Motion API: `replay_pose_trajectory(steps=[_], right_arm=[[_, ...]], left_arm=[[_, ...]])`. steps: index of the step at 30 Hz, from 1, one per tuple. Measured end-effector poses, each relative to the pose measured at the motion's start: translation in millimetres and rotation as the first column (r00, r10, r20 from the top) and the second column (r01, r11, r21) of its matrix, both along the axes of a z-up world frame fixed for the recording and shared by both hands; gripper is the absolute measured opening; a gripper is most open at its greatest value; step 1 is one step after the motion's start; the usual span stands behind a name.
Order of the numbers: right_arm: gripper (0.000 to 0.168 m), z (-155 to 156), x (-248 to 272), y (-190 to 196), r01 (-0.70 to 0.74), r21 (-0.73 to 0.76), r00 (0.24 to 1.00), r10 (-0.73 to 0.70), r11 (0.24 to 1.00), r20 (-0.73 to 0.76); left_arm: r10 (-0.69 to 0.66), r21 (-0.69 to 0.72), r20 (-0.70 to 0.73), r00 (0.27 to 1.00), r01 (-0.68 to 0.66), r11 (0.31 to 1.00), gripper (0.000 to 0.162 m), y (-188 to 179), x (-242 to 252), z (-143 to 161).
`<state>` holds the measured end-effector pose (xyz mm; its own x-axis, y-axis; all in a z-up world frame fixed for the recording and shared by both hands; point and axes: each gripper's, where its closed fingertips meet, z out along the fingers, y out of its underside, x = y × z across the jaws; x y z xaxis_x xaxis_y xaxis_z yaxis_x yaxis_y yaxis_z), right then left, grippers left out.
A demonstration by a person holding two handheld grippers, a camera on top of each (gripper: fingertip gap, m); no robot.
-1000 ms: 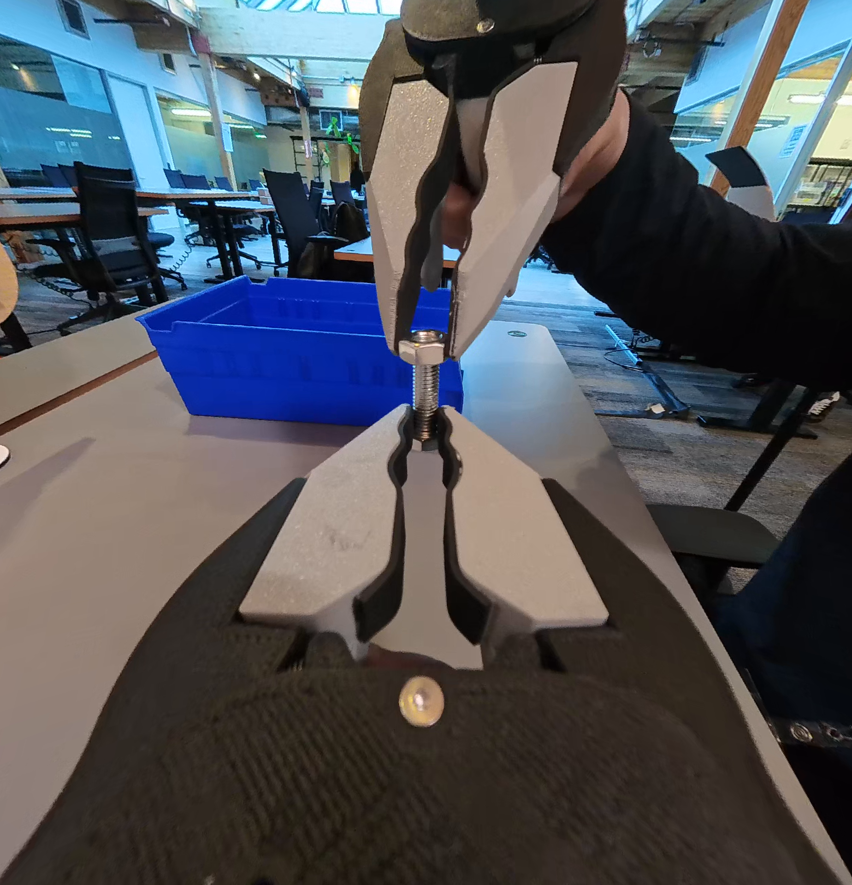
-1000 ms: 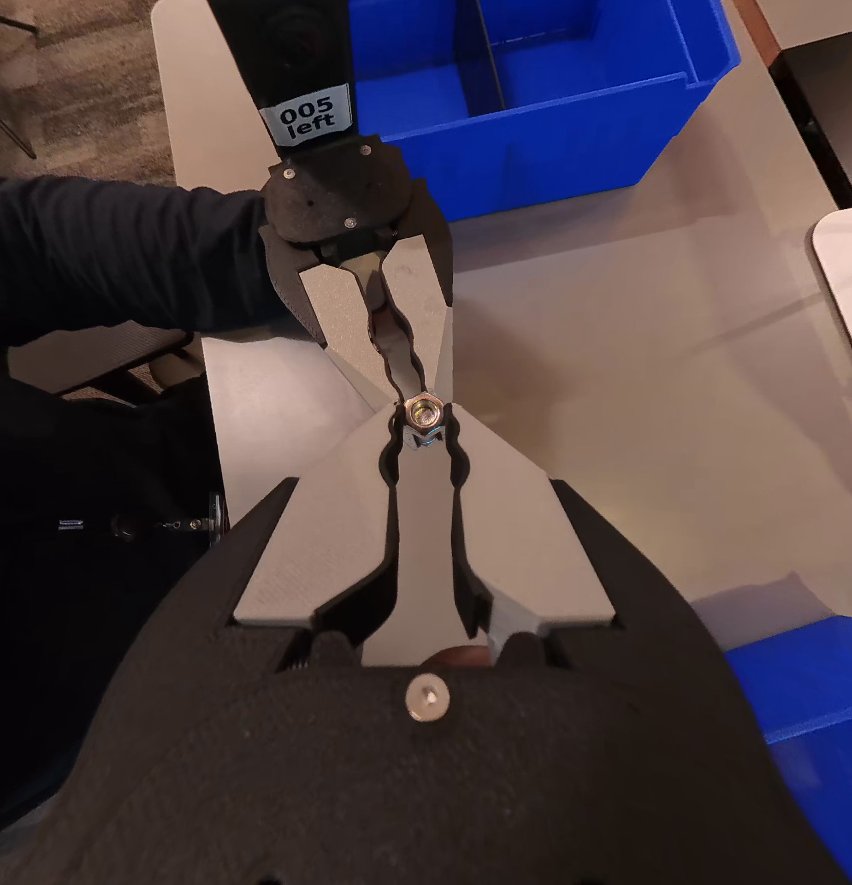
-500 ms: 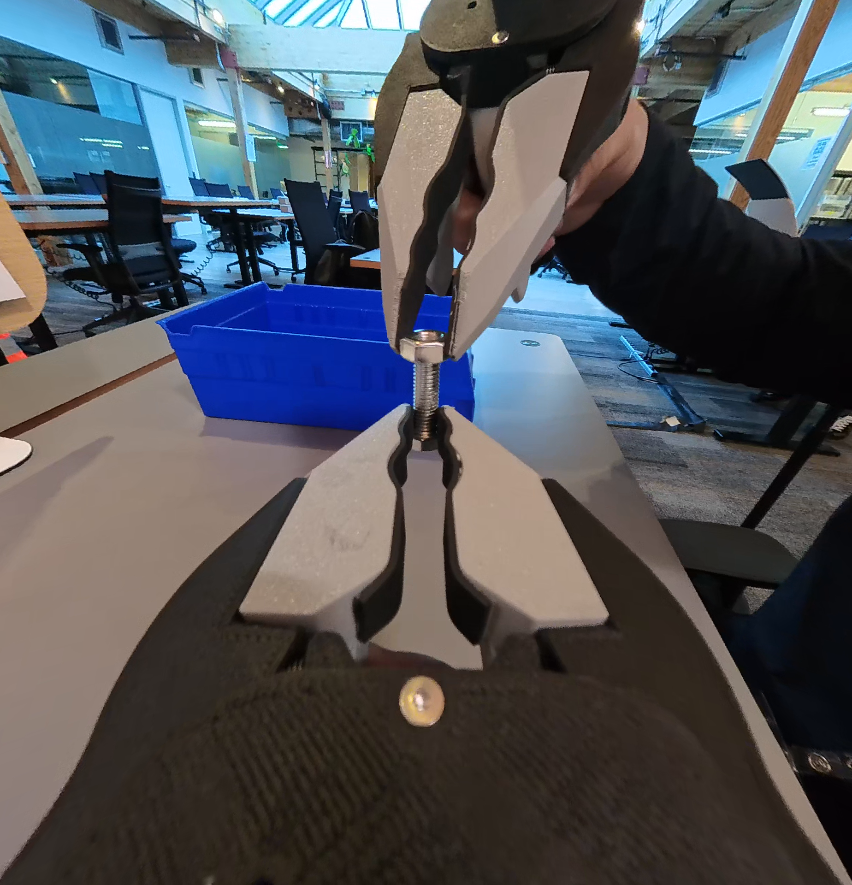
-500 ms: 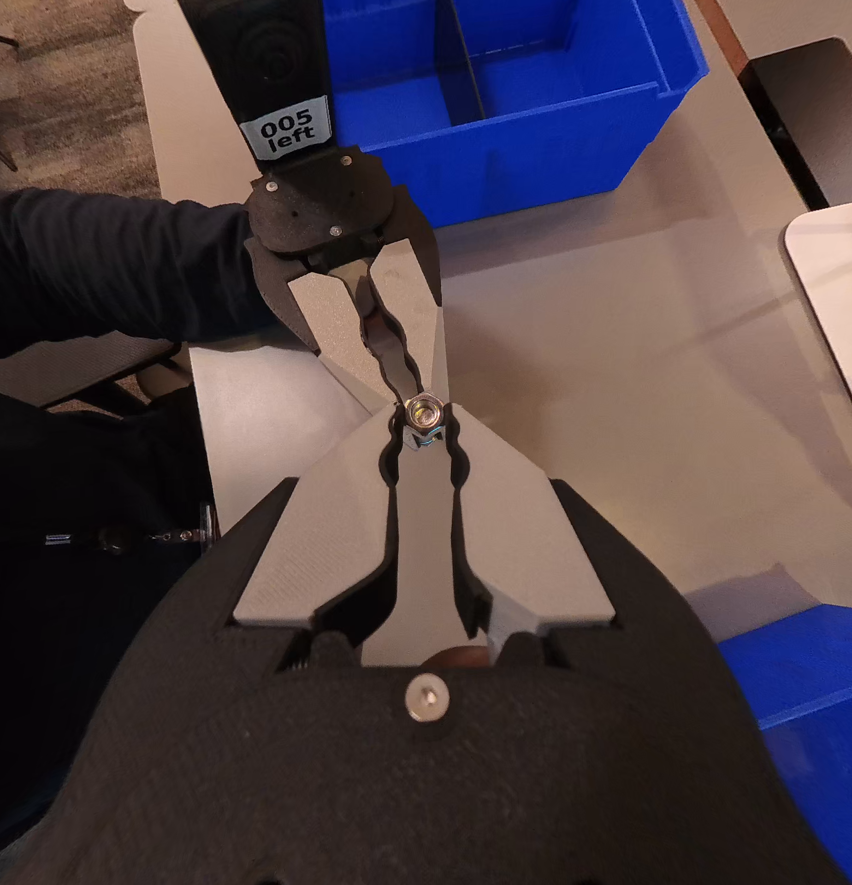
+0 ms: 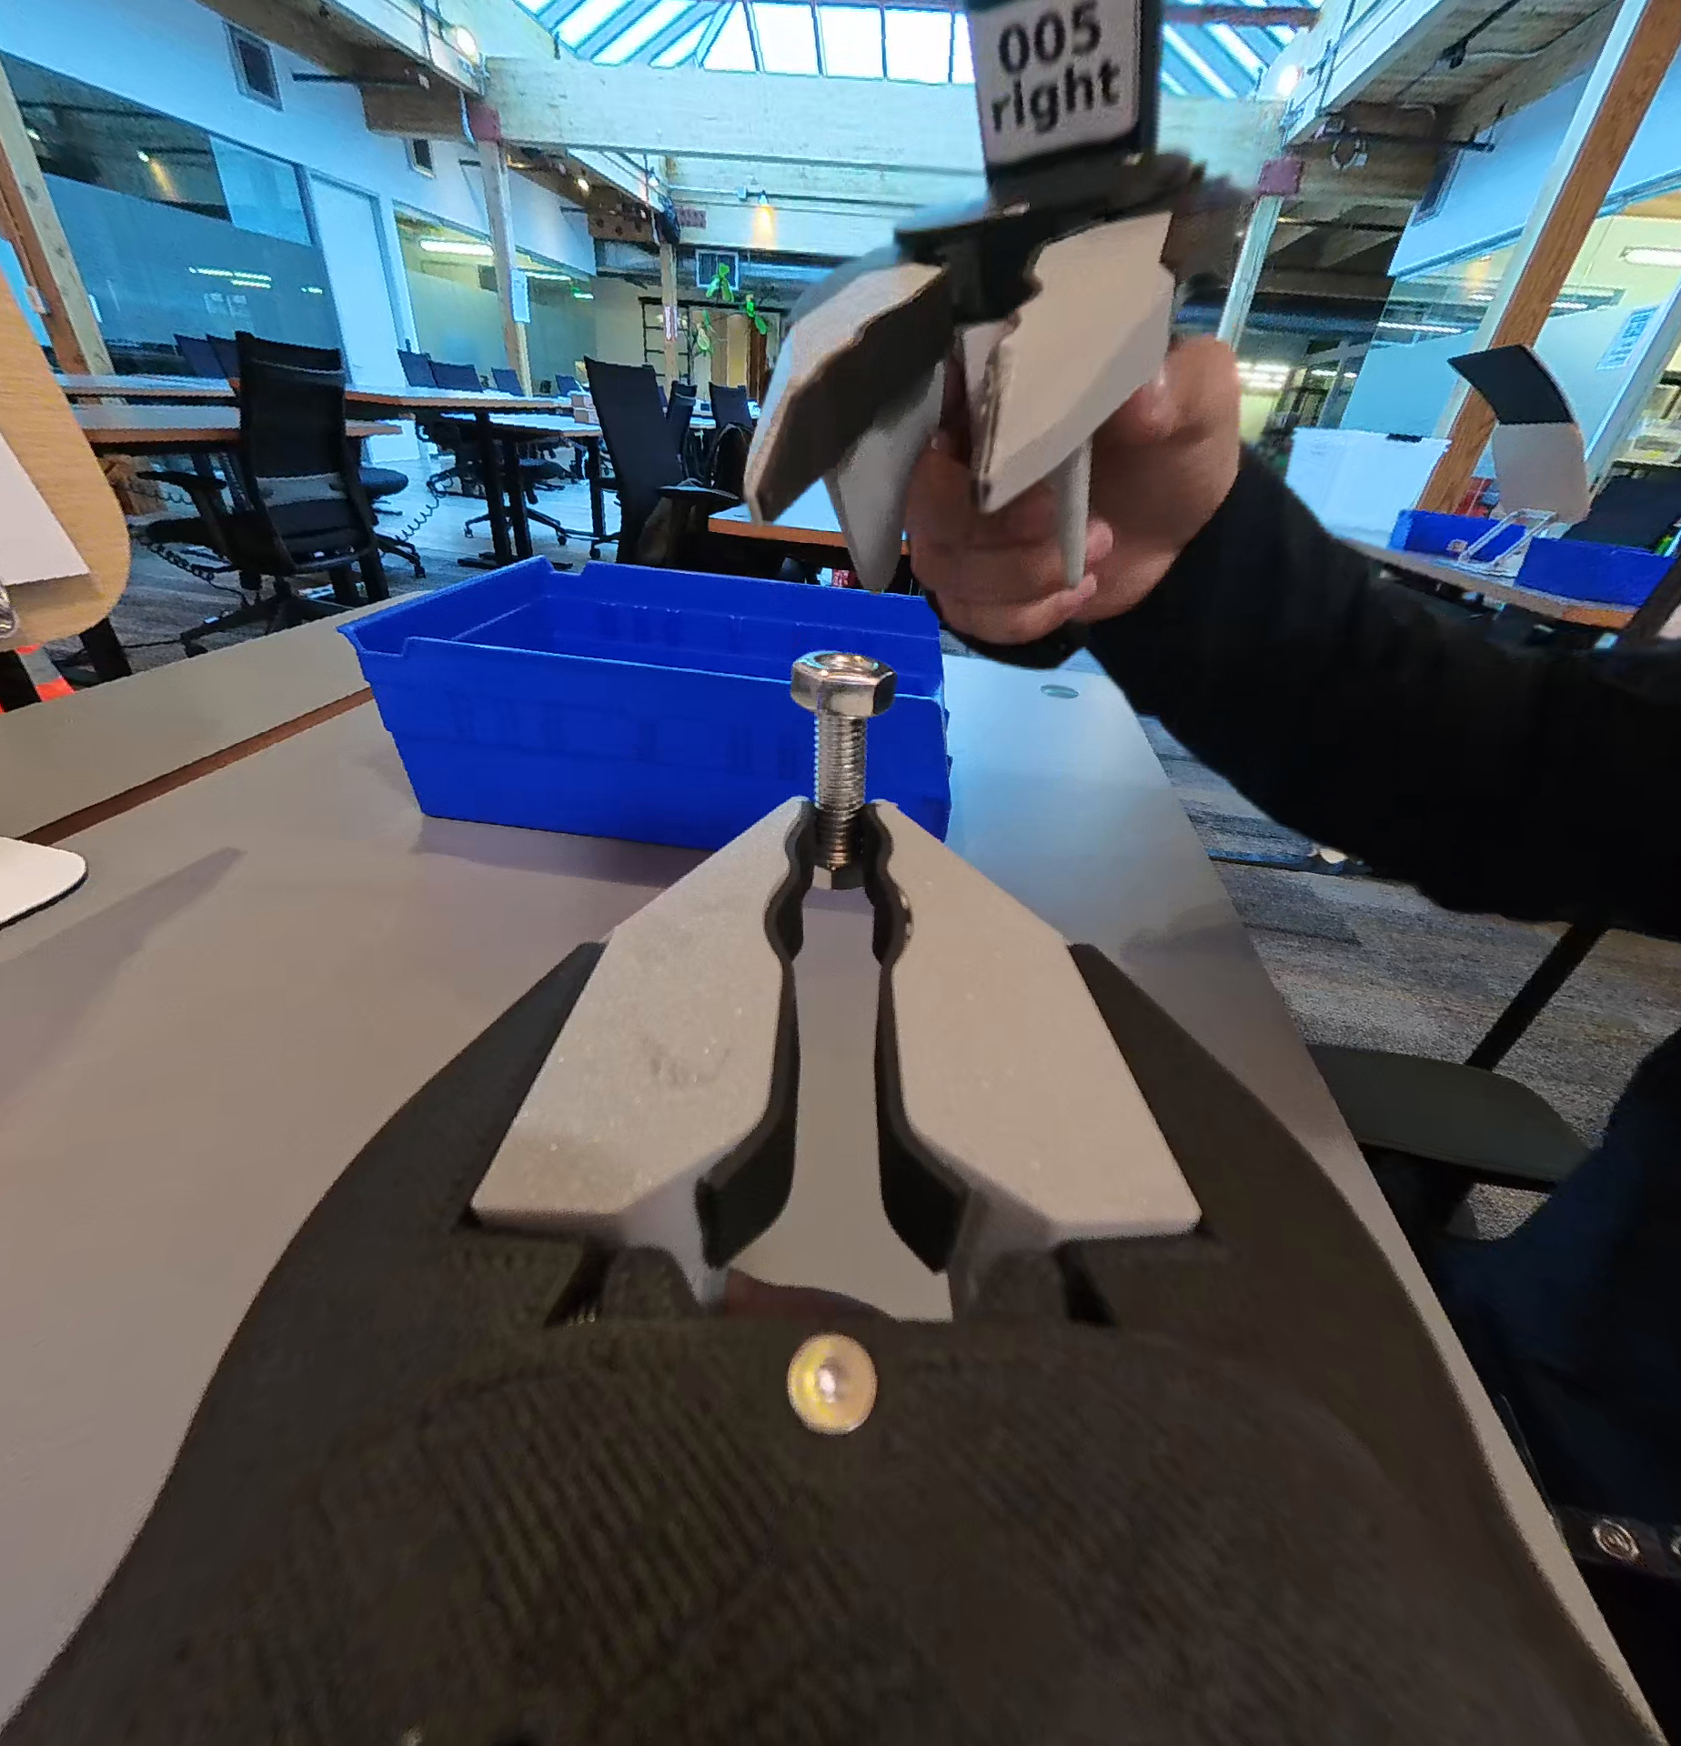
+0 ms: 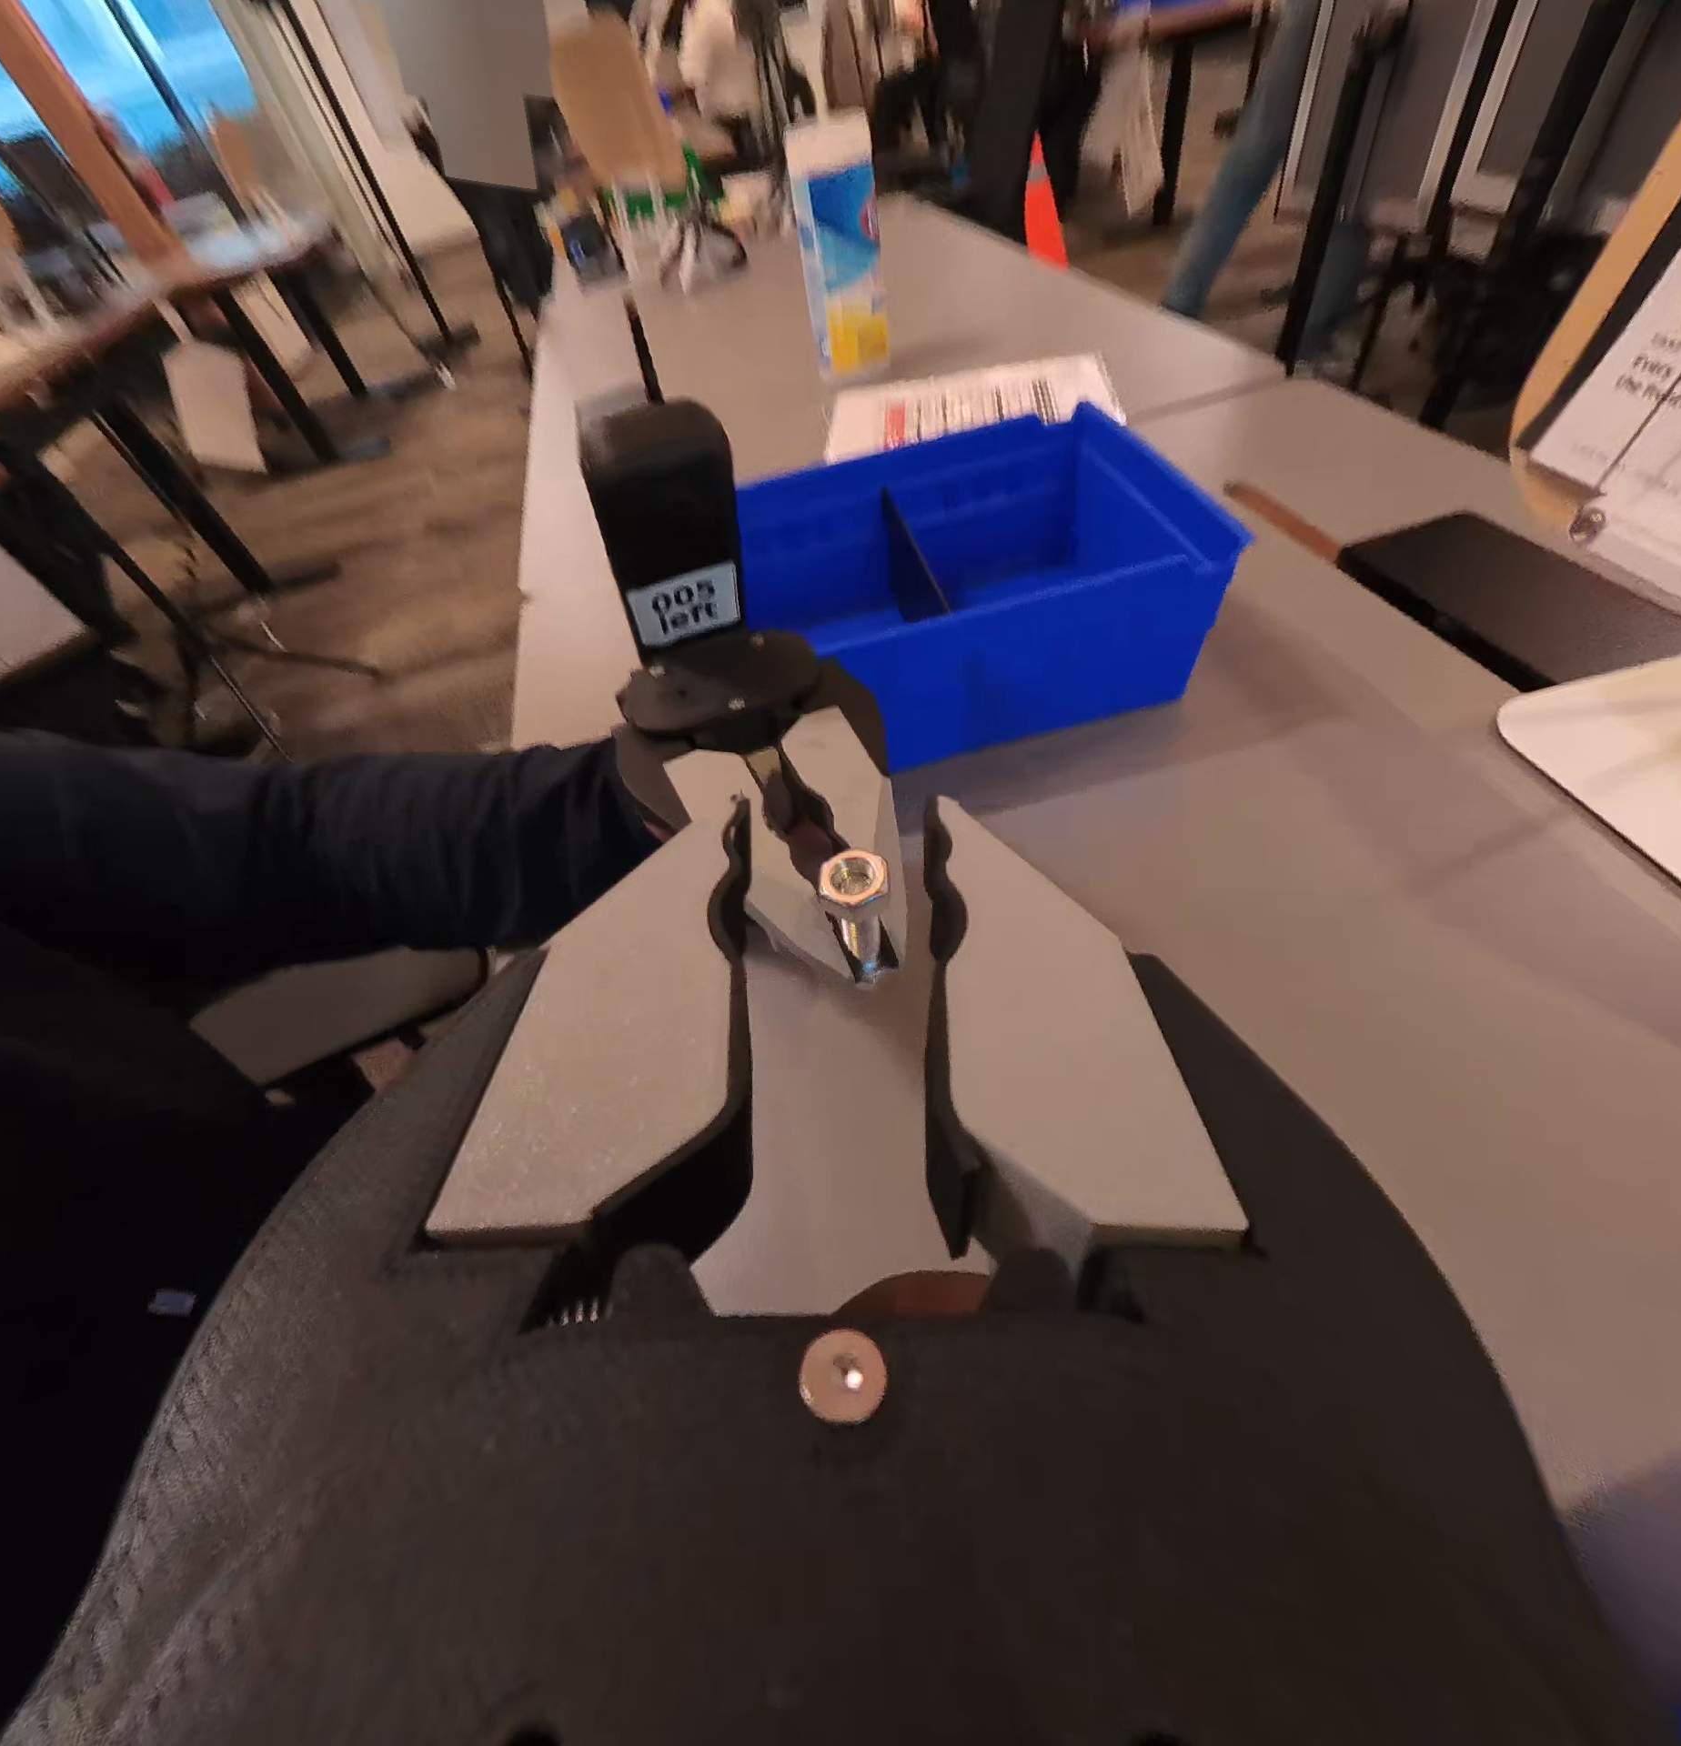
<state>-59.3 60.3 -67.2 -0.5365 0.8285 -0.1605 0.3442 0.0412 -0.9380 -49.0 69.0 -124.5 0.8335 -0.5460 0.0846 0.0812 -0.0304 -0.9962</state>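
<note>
My left gripper is shut on the threaded shaft of a silver bolt and holds it upright above the grey table. A hex nut sits on the bolt's top end. In the right wrist view the left gripper shows with the bolt and nut in its tips. My right gripper is open and empty, with the nut seen beyond its spread fingers, untouched. In the left wrist view the right gripper hangs blurred above and to the right of the nut.
A blue bin stands behind the bolt; it has a black divider. A white flat object, a black flat object, papers and a canister lie farther off. A chair stands at the table's right edge. The gap from one gripper's tips to the other's is roughly 6 centimeters.
My right gripper was shut on the nut at the bolt's top; it has opened, let go and swung up and away. My left gripper still holds the bolt.
</note>
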Motion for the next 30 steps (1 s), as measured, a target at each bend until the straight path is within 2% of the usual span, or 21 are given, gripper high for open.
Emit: replay_pose_trajectory(steps=[3, 6, 8, 10, 14, 20, 30], right_arm=[[0.041, 0, -1, 2, -0.02, -0.093, 0.996, 0.012, 0.995, -0.086], [0.047, 4, 4, -5, -0.126, -0.17, 0.973, 0.088, 0.977, -0.212], [0.048, 4, 8, -8, -0.168, -0.168, 0.951, 0.115, 0.971, -0.288], [0.047, -2, 8, -6, -0.152, -0.129, 0.94, 0.102, 0.98, -0.326], [0.052, -14, 5, -7, -0.132, -0.116, 0.942, 0.089, 0.984, -0.322], [0.056, -25, 9, -19, -0.199, -0.11, 0.937, 0.157, 0.974, -0.311], [0.055, -30, 9, -32, -0.23, -0.092, 0.932, 0.192, 0.969, -0.307]], left_arm=[[0.004, 0.009, -0.002, 1.0, -0.004, 1.0, 0.006, -1, -1, 2], [0.004, 0.019, 0.002, 1.0, -0.004, 1.0, 0.006, -3, -1, 6], [-0.007, 0.017, 0.009, 1.0, 0.007, 1.0, 0.007, -4, -1, 7], [-0.019, 0.011, 0.022, 1.0, 0.019, 1.0, 0.007, -5, -1, 7], [-0.044, 0.004, 0.02, 0.999, 0.044, 0.999, 0.007, -6, 5, 6], [-0.056, 0.002, -0.014, 0.998, 0.056, 0.998, 0.007, -6, 14, 3], [-0.066, 0.008, -0.012, 0.998, 0.067, 0.998, 0.007, -6, 19, 3]])
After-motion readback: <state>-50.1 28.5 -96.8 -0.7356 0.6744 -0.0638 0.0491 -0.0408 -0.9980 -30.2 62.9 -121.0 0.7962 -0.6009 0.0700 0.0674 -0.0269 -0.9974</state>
